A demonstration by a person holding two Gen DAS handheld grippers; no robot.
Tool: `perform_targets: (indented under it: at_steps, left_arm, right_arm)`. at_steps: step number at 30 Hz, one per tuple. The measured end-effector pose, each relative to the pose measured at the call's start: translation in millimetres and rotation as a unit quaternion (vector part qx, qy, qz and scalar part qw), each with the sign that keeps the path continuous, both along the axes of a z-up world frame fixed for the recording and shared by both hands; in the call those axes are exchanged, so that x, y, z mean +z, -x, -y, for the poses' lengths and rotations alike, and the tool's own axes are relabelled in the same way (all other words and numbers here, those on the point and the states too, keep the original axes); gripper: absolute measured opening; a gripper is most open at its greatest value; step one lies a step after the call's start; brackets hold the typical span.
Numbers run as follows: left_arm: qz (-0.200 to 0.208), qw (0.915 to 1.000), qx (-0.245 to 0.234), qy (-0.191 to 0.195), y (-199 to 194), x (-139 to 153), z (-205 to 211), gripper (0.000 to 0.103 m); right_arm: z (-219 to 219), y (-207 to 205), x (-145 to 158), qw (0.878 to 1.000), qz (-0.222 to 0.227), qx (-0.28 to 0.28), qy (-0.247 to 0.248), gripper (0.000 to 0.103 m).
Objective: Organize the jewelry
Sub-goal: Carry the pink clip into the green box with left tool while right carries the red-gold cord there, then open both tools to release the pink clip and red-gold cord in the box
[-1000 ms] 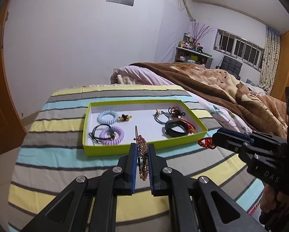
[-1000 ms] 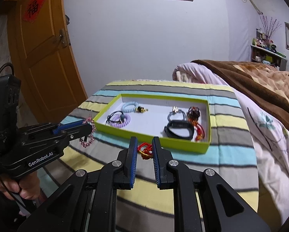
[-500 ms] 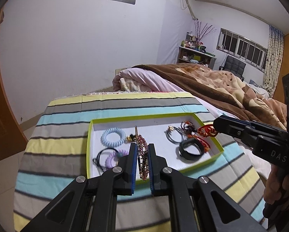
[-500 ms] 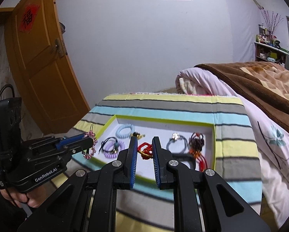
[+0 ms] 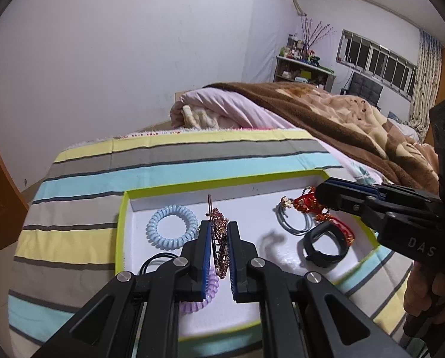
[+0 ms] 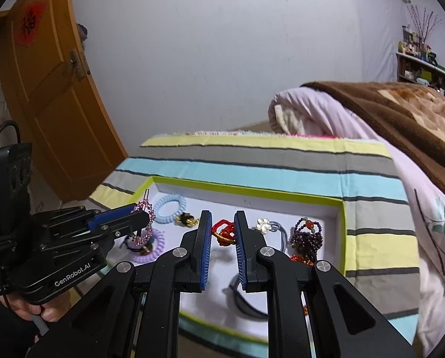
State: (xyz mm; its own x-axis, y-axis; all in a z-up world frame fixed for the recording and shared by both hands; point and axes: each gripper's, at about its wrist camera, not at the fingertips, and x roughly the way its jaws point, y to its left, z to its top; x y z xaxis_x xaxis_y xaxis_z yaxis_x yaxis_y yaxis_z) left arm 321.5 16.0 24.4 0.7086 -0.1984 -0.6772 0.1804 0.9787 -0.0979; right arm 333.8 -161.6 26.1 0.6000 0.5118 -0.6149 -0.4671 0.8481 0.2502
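Observation:
A lime-rimmed white tray (image 5: 121, 238) lies on the striped cloth. My left gripper (image 5: 219, 229) is shut on a pink beaded hairpin (image 5: 219, 238) and holds it above the tray's left part, over the purple coil tie (image 5: 212, 286). It also shows in the right wrist view (image 6: 142, 217). My right gripper (image 6: 222, 223) is shut on a red knotted bracelet (image 6: 223, 232) and holds it above the tray's middle. In the tray lie a blue coil tie (image 5: 171, 231), a grey hair tie (image 5: 294, 223), a black band (image 5: 326, 244) and a dark bead bracelet (image 6: 307, 238).
The tray (image 6: 341, 232) sits on a striped cloth (image 5: 162, 161) over a small table. A bed with a brown blanket (image 5: 326, 113) is to the right. An orange door (image 6: 52, 95) is at the left.
Both grippers have moved forward from in front of the tray to above its inside, each still holding its piece. The right gripper's jaws stand a little wider apart.

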Motion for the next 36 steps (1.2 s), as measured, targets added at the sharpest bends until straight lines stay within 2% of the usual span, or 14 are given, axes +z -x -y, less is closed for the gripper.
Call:
perform_targets:
  at_steps: [9, 16, 23, 25, 27, 36]
  left_arm:
    - [-0.027, 0.9996, -0.008, 0.0, -17, -25, 6, 0.01]
    - [-0.031, 0.9995, -0.005, -0.002, -20, -32, 6, 0.011]
    - [-0.028, 0.9995, -0.012, -0.007, -15, -31, 11, 0.012]
    - [-0.028, 0.9995, -0.012, -0.006, -13, -30, 11, 0.013]
    - [-0.026, 0.9996, -0.012, 0.0, -10, -29, 9, 0.02]
    - [0.002, 0.9999, -0.009, 0.007, 25, -12, 7, 0.021]
  right_arm:
    - [-1, -22, -31, 0.999, -0.036, 0.001, 0.016, 0.016]
    - [2, -24, -40, 0.999, -0.048, -0.001, 0.024, 0.016]
    - [-2, -19, -41, 0.998, -0.044, 0.006, 0.043, 0.019]
    - [-3, -15, -40, 0.998, -0.039, 0.008, 0.046, 0.025]
    - [-2, -12, -38, 0.998, -0.035, 0.007, 0.047, 0.028]
    - [12, 23, -20, 0.999, -0.009, -0.007, 0.048, 0.029]
